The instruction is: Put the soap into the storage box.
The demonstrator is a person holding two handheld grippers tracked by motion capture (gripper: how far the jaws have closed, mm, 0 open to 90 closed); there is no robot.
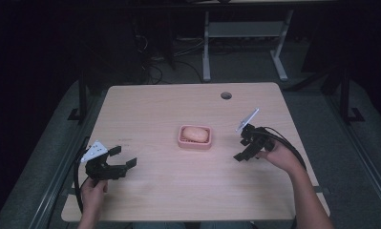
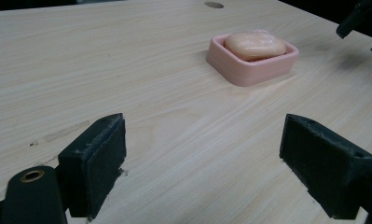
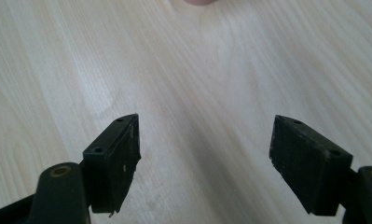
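Observation:
A pink soap dish (image 1: 195, 143) sits at the middle of the wooden table (image 1: 150, 109), with a pale peach soap bar (image 1: 195, 134) lying in it. The left gripper view has the dish (image 2: 249, 70) and the bar (image 2: 254, 45) ahead at the upper right. My left gripper (image 1: 122, 158) rests at the table's near left, open, nothing between its pads (image 2: 99, 161). My right gripper (image 1: 243, 149) hovers to the right of the dish, tilted down toward the tabletop, open and empty, its pads (image 3: 116, 161) over bare wood.
A round cable hole (image 1: 226, 95) lies near the table's far edge. Beyond the table stand a white desk frame (image 1: 245, 43) and cables on a dark floor. Black cables trail from both grippers toward the near edge.

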